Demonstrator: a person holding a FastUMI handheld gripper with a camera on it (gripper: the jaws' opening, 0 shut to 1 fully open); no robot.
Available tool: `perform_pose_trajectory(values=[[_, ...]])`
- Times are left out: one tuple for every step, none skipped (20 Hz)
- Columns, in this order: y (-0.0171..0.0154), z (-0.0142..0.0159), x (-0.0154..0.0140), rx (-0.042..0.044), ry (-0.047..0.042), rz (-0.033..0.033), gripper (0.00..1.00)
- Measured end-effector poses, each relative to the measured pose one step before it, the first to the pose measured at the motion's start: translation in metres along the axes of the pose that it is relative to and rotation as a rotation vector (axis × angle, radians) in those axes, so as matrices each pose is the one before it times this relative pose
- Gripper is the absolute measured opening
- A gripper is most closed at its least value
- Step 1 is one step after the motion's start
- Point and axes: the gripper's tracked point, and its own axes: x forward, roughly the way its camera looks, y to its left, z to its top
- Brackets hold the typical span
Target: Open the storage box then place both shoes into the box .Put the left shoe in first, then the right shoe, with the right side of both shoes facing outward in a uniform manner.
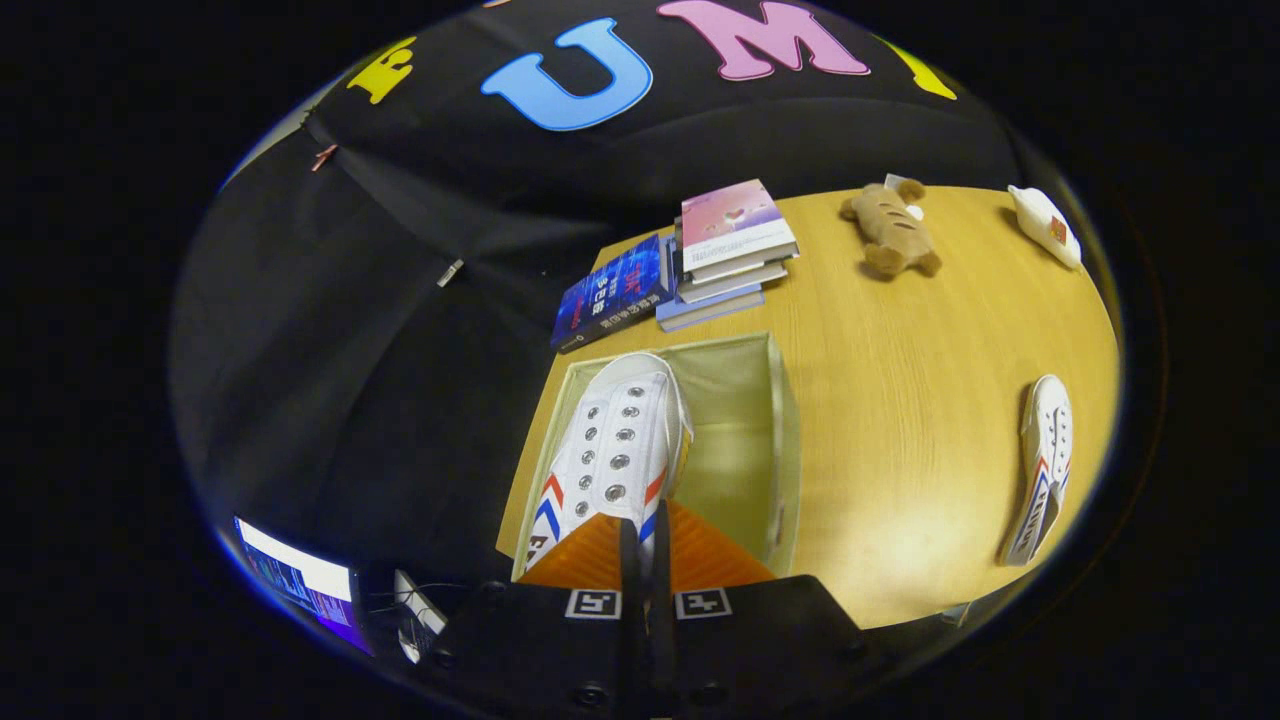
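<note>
The shoe (610,455), a white canvas sneaker with two rows of metal eyelets and red and blue chevron stripes on its sides, is pinched at its heel end between the fingers of the gripper (645,545), which are drawn nearly together on the thin material with only a narrow slit between them; both ridged pads press on it. It hangs toe-forward just ahead of the fingers, over and inside the box (785,440), an open-topped, pale green fabric bin with soft straight walls and a square mouth that sits directly below and ahead of the tool. The second shoe (1042,470), of the same make, lies on its side well off to the right of the fingers on the table (900,400), a smooth, light wood-grain surface. Beyond the box, farther ahead, a stack of books (725,260) lies flat, with a dark blue book (612,292) beside it on the left. Ahead and to the right lie a brown plush toy (890,230) and, farther right, a small white bottle (1045,225).
</note>
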Motion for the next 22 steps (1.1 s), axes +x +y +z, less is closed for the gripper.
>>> perform_pose_trajectory(values=[[0.00294,-0.00412,0.00966,0.00935,0.01261,-0.01223,0.05],[0.00261,-0.00358,0.00864,0.00809,0.00436,-0.01158,0.05],[0.00208,-0.0039,0.00736,0.00657,0.00376,-0.01351,0.05],[0.00136,-0.0028,0.00698,0.0015,0.0094,-0.01199,0.05],[0.00072,-0.00567,0.00812,-0.00649,0.01875,-0.00632,0.05],[0.00256,-0.01086,0.00737,-0.00756,0.0492,0.01645,0.05],[0.01044,-0.01067,0.00716,0.02356,0.04936,0.05904,0.06],[0.00788,-0.00706,0.0068,0.03598,0.02236,0.04863,0.22],[0.00288,-0.0019,-0.0073,0.02458,0.00289,0.01709,0.37],[-0.00043,-0.00079,-0.00172,-0.004,0.00498,0.006,0.46],[0.00084,0.00017,-0.00496,-0.01624,-0.0013,0.00372,0.5],[0.00082,0.0022,-0.00516,-0.02224,-0.00633,0.00238,0.57],[0.00006,0.00311,-0.00734,-0.02487,-0.01113,-0.00149,0.6],[-0.00206,0.00548,-0.00868,-0.03176,-0.01495,-0.0043,0.65],[-0.00287,0.00512,-0.01056,-0.03213,-0.01696,-0.00185,0.66],[-0.00319,0.00652,-0.01276,-0.02639,-0.02039,0.00413,0.7],[-0.00434,0.00561,-0.01457,-0.02133,-0.02413,0.00235,0.71],[-0.00818,0.00691,-0.01529,-0.01734,-0.02411,-0.00346,0.7],[-0.0127,0.00577,-0.01448,-0.01781,-0.022,-0.00947,0.7],[-0.01773,0.00523,-0.01511,-0.01731,-0.02408,-0.02696,0.7],[-0.02175,0.00164,-0.01488,-0.01245,-0.02066,-0.03769,0.7],[-0.02406,0.00316,-0.01371,-0.00398,-0.01575,-0.04203,0.7]])
